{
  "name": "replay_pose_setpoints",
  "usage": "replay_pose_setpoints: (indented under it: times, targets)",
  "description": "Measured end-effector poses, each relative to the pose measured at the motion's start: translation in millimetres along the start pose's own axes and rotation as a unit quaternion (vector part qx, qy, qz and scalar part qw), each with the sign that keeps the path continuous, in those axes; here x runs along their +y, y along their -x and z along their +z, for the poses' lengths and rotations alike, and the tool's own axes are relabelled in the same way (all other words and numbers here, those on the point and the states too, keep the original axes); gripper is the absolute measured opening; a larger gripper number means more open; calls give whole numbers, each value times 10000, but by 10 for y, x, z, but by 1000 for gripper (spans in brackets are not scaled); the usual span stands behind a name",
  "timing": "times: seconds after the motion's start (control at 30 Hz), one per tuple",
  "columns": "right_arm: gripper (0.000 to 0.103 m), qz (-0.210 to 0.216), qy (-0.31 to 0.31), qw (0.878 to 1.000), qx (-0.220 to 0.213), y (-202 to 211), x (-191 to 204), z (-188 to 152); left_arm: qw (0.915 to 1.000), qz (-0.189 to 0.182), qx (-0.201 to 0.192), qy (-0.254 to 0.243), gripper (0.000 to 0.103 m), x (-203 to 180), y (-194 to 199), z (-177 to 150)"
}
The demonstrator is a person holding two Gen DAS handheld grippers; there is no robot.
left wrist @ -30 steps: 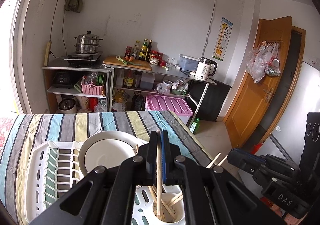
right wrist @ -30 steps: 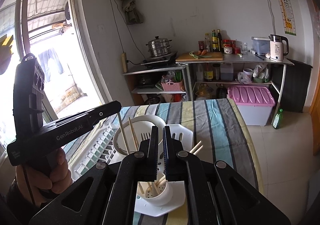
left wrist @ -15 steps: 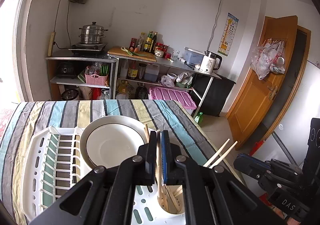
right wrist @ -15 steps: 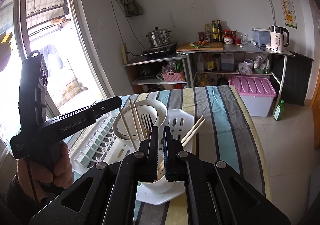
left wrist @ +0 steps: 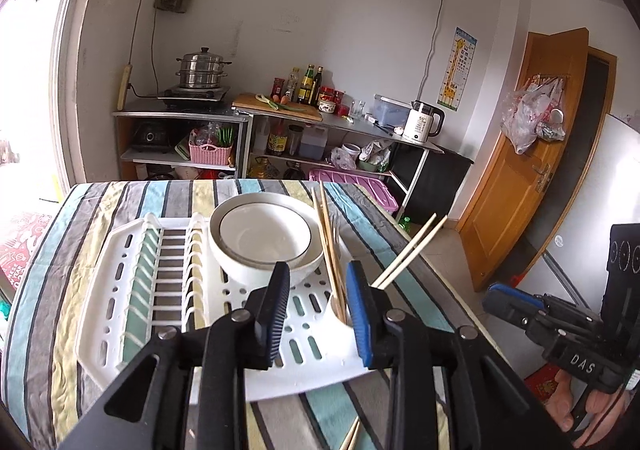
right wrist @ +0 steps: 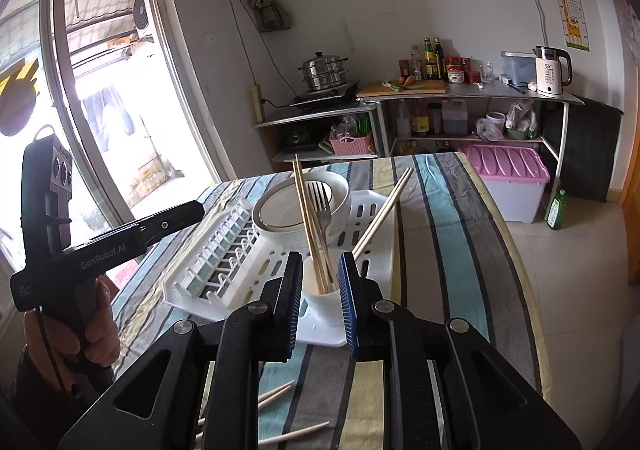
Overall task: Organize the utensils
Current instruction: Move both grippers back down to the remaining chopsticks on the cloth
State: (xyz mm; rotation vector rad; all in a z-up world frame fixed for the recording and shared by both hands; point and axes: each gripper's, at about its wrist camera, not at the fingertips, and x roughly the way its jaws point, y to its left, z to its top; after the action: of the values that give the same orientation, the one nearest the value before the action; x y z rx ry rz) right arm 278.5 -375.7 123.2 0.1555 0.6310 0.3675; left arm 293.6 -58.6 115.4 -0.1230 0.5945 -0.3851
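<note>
Table with striped cloth (right wrist: 452, 234): white dish rack (right wrist: 224, 270) sits left of centre; loose chopsticks (right wrist: 294, 432) lie on near edge.

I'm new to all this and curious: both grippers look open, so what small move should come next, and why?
Probably lower the right gripper toward the loose chopsticks on the tablecloth near it. Both grippers are open and empty, the cup already holds chopsticks and a fork, and those loose ones remain outside it.
</note>
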Motion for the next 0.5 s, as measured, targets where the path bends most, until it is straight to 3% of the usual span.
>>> replay_pose_setpoints:
  times: [0.33, 0.5]
  targets:
    - [19, 156, -22, 9997, 181, 339, 209, -660, 9996, 227, 108, 115, 31, 168, 626, -738]
    - [19, 210, -87, 9992, 335, 411, 269, -921, 9991, 299, 256, 168, 31, 207, 756, -1039]
